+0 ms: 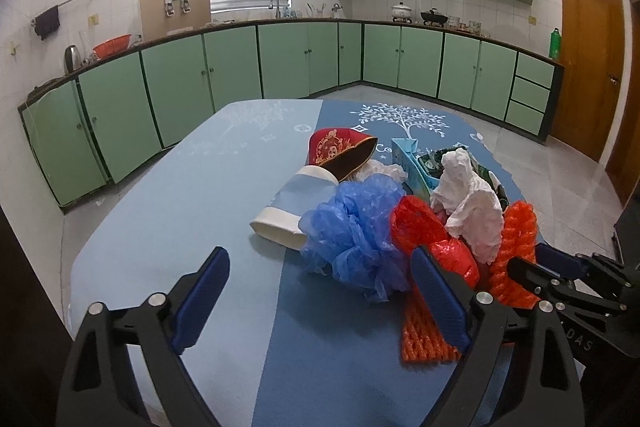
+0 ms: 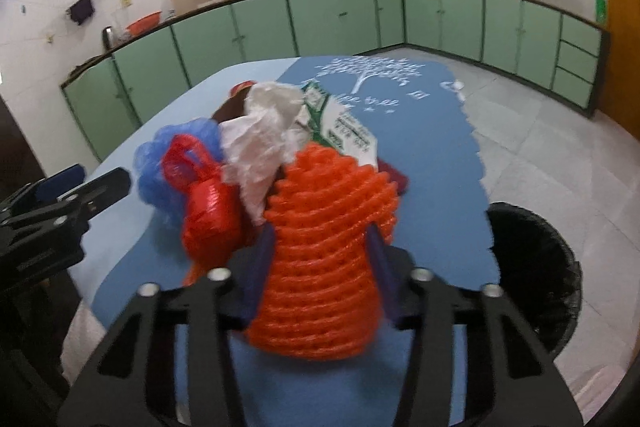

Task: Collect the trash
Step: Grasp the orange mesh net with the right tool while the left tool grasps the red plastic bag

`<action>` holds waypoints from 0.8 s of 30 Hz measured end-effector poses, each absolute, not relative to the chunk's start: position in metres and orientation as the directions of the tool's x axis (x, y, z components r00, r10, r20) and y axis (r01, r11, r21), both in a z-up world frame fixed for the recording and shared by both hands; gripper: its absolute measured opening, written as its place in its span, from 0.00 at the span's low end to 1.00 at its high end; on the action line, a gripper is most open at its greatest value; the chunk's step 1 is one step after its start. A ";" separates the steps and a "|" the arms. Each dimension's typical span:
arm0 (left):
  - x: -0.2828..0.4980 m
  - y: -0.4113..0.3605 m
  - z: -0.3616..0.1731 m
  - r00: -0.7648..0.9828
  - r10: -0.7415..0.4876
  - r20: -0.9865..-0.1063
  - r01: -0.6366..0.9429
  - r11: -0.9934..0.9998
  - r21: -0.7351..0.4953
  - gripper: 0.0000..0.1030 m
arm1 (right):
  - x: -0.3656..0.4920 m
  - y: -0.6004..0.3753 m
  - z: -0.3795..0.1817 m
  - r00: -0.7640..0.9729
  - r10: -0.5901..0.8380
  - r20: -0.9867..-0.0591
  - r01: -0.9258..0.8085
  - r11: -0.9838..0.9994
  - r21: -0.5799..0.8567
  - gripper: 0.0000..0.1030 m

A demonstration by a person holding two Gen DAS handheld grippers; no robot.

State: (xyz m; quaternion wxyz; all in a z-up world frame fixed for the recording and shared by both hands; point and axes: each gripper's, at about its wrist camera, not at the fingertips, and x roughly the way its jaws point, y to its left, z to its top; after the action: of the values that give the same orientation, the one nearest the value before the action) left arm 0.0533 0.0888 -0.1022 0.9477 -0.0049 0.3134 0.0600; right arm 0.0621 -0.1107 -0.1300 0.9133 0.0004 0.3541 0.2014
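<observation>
Two grippers over the table (image 1: 168,187). Right gripper (image 2: 320,251) clamped on an orange foam net sleeve (image 2: 320,227), ribbed and flared, at the near edge of the trash pile. Left gripper (image 1: 320,299) spread wide, holding nothing.

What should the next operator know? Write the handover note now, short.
Right gripper: jaws closed on the orange foam net, which is still at the pile.
Left gripper: open, empty, hovering over the table beside the blue plastic bag.
Also piled on the table: red plastic bag, white crumpled paper, paper cup, cartons behind.
Black-lined bin: on the floor off the table's right edge.
Done: nothing visibly binned. Left: drop the net, then clear the rest.
</observation>
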 end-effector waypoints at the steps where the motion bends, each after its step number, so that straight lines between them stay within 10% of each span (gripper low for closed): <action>1: 0.053 0.088 -0.102 0.796 0.111 -0.595 -0.116 0.993 0.029 0.87 | 0.060 -0.111 -0.129 0.668 0.374 -0.644 -0.373 0.916 0.145 0.24; 24: 0.051 0.032 -0.109 0.808 -0.033 -0.589 0.056 0.998 0.020 0.66 | 0.039 -0.180 -0.092 0.775 0.300 -0.556 -0.247 0.954 0.171 0.14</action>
State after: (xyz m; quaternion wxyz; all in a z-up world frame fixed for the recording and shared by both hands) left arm 0.0509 0.0317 -0.1088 0.9505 0.0182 0.3093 -0.0234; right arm 0.0393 -0.1802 -0.0924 0.9410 0.0442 0.3025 0.1452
